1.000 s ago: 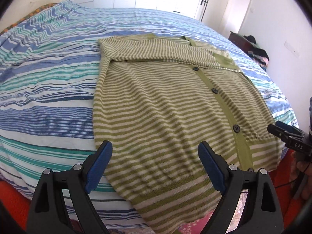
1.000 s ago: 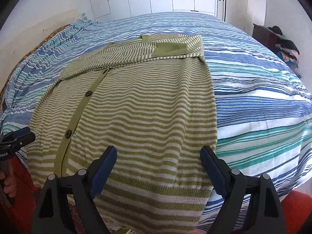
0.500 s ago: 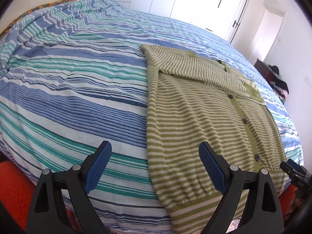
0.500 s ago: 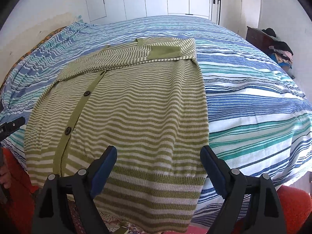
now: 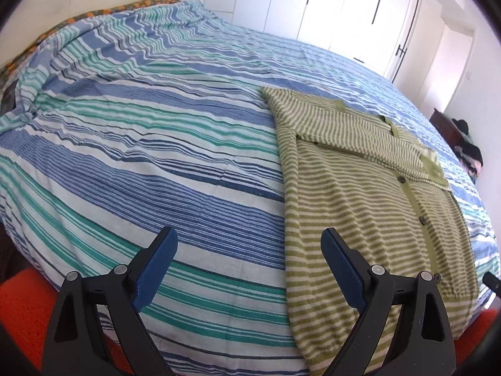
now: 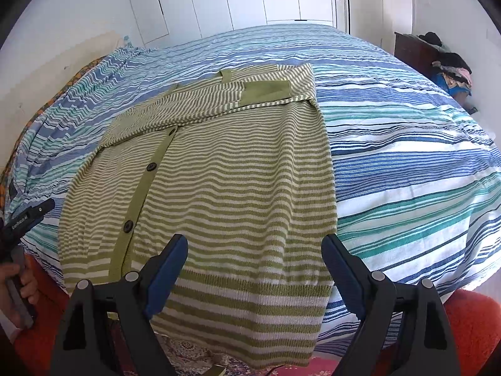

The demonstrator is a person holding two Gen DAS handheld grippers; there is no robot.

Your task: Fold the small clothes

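The green-and-cream striped knit cardigan lay flat, front up, near the foot end of the bed, its hem band hanging over the mattress edge toward the cameras. Its olive button placket ran lengthwise, with dark buttons fastened along it. Both sleeves were folded across the chest, and a plain olive patch lay on top at the far end. The cardigan rested on a bedspread striped in blue, teal and white, which covered the whole bed. The right gripper hovered above the hem on the cardigan's right half, its blue-padded fingers spread wide with nothing held between them. The left gripper was likewise wide apart and empty; it hovered over the cardigan's left edge, one pad above bare bedspread and the other above the knit. In the right wrist view, the left gripper's dark fingertip and a person's hand appeared at the left border. Beyond the bed stood white wardrobe doors. A dark wooden cabinet piled with clothes stood by the right wall. Orange-red carpet showed below the bed edge.
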